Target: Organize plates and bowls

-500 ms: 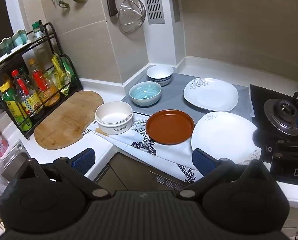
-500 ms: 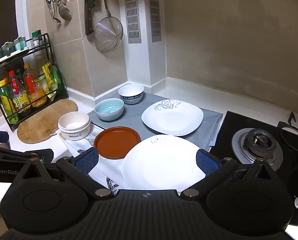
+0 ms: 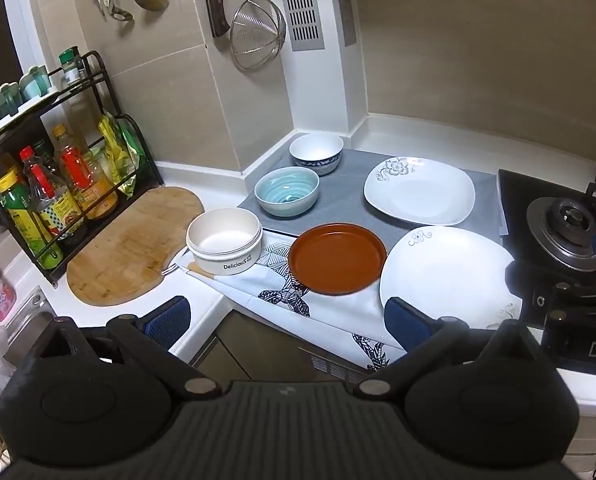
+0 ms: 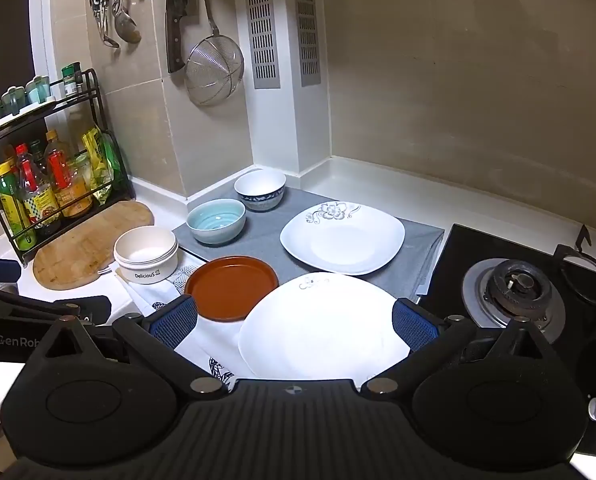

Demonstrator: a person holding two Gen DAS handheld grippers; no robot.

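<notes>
The cream round tub on the white desk reads "Delicious". "GenRob" shows on the left tool as seen from the right wrist; the black gas stove front shows "DA". Both tools hold their blue pads wide apart, gripping nothing. The near white square floral plate lies at 12 o'clock, just past the right tool. The brown round plate lies at 12 o'clock beyond the left tool, the pale blue ribbed bowl farther off.
</notes>
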